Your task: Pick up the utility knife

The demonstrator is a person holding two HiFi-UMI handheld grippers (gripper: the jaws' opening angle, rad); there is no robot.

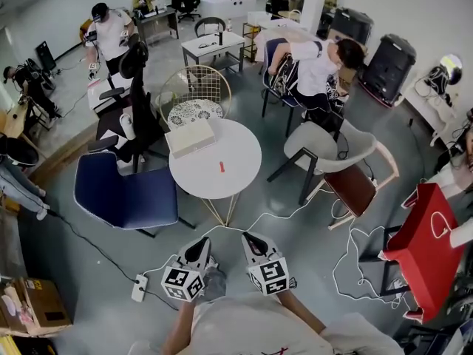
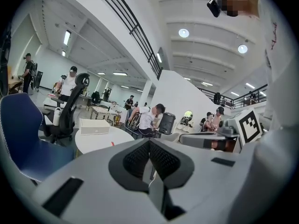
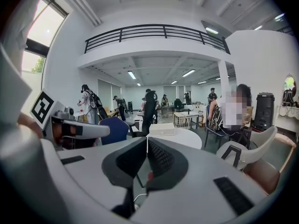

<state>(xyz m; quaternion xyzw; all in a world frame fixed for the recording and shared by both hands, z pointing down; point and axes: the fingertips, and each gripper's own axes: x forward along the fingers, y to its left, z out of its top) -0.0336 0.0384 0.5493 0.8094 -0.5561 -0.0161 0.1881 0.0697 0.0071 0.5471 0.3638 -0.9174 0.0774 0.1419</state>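
Observation:
The utility knife (image 1: 221, 166) is a small red-orange piece lying near the middle of the round white table (image 1: 244, 154), beside a white box (image 1: 191, 137). In the left gripper view the knife (image 2: 112, 143) shows as a red speck on the table top (image 2: 96, 141), far ahead of the jaws. My left gripper (image 1: 198, 248) (image 2: 149, 141) and right gripper (image 1: 253, 241) (image 3: 146, 138) are held side by side over the floor, short of the table's near edge. Both point toward the table. Each has its pads together with nothing between them.
A blue chair (image 1: 126, 191) stands left of the table and a grey chair (image 1: 332, 154) to its right. A wire chair (image 1: 196, 91) is behind it. White cables (image 1: 347, 265) and a power strip (image 1: 139, 288) lie on the floor. Several people sit or stand further back.

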